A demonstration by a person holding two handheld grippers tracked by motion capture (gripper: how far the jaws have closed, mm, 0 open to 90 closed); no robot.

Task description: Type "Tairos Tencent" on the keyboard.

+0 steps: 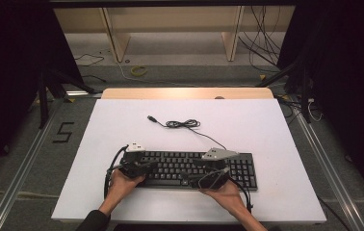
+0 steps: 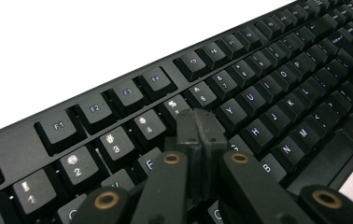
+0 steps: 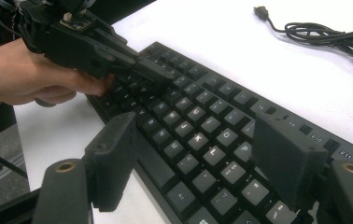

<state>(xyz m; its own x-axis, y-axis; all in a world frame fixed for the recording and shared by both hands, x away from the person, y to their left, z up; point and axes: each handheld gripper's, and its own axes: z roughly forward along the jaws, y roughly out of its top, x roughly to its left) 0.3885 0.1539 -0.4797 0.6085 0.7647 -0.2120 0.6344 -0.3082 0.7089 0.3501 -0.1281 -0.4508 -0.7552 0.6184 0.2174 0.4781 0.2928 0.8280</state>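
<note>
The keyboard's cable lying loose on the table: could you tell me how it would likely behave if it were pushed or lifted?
The cable lies in loose coils, so it is probably floppy and would sag if lifted. It looks thin, so likely light. It runs to the keyboard, so pulling it hard might tug that along the white table.

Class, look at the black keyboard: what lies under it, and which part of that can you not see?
The keyboard lies flat on the white table top, with bare white surface all around it. The part of the table directly beneath it is covered, so nothing there can be checked.
</note>
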